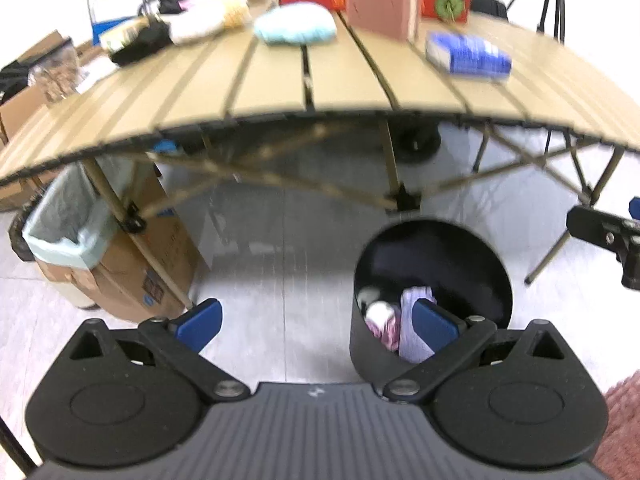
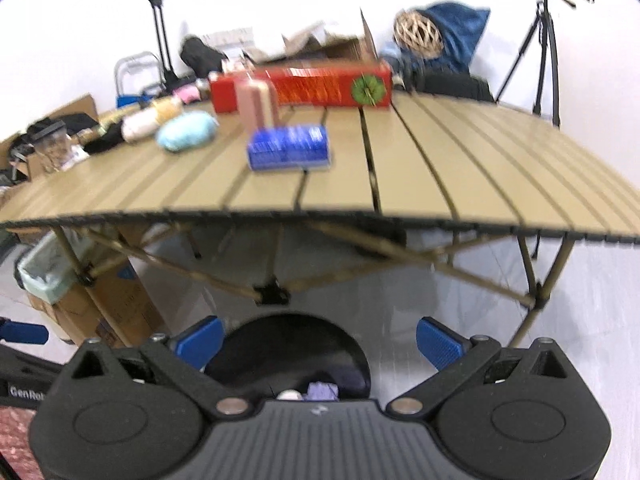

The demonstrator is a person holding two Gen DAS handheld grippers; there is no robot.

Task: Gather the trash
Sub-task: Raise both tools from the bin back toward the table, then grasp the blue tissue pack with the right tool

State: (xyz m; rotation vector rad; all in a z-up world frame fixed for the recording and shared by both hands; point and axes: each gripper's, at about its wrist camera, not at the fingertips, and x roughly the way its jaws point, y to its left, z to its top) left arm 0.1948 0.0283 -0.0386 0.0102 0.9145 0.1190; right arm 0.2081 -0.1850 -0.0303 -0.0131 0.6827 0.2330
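Already, through my left wrist camera, I am seeing the black bin [image 1: 432,292] on the floor holding crumpled trash [image 1: 400,316], while my left gripper [image 1: 316,322] is hanging spread wide and empty beside it. On the slatted table [image 1: 280,84] a blue packet [image 1: 468,56] and a pale blue bundle [image 1: 296,24] are lying — possibly left to collect. Through my right wrist camera, my right gripper [image 2: 320,342] is hovering above the bin, fingers apart, carrying nothing — so I judge the job partly done.

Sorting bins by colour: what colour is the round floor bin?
Black bin, clearest in left wrist view.
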